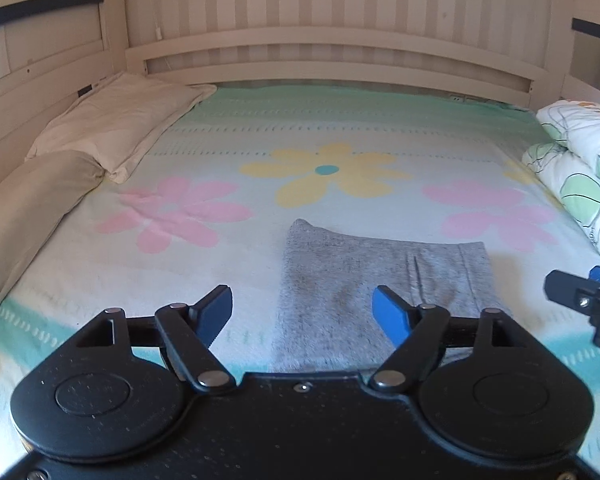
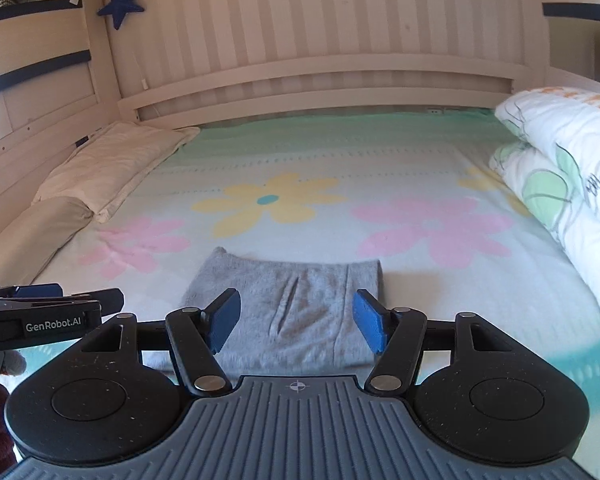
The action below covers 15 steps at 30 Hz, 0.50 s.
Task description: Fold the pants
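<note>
Broadly, the bed with its flowered sheet fills both views, with two pillows along the left rail and a rolled quilt on the right side. On the near part of the sheet lie the grey pants, already a compact rectangle with square edges; its far left corner stands up in a small peak and a short crease runs down the middle.

Judging from that shape, the fold looks nearly or wholly done, so the step in hand is most likely a last tidy or a final halving. If another fold is wanted, each claw should pinch a near corner through all the layers at once, lift only enough to clear the sheet, and carry both corners together to the far edge so the stack does not skew. The peaked corner would be worth pressing flat first.

The left gripper hovers over the pants' left half with its blue pads spread wide and nothing between them. The right gripper is likewise spread and empty, framing the middle crease. Both seem to be clear of the cloth, though the near edge of the pants is hidden behind the gripper bodies, so contact there cannot be ruled out.
</note>
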Each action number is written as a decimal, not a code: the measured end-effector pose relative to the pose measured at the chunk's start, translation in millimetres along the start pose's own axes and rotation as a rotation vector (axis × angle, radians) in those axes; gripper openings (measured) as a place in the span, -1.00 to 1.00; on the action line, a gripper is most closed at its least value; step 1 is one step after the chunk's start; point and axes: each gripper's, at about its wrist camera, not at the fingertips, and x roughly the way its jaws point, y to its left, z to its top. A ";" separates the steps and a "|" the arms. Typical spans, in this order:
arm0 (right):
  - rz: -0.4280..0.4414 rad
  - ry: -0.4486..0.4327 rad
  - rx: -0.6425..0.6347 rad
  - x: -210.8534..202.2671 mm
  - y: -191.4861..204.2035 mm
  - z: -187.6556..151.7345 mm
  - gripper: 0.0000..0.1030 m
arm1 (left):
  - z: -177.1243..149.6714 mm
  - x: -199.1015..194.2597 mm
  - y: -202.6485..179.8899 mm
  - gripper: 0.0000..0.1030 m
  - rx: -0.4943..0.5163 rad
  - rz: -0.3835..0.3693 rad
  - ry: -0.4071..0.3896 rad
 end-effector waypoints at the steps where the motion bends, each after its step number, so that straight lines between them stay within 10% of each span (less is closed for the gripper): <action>1: -0.029 0.014 -0.007 -0.3 2.6 -5.1 0.20 | -4.3 -4.6 -2.1 0.56 0.005 0.002 -0.008; 5: -0.127 0.073 -0.072 8.9 12.4 -23.2 0.20 | -20.8 -12.8 -7.4 0.66 0.010 0.006 -0.026; 15: -0.046 0.098 0.020 9.6 5.0 -26.9 0.20 | -34.8 3.4 -6.8 0.66 -0.014 -0.064 0.083</action>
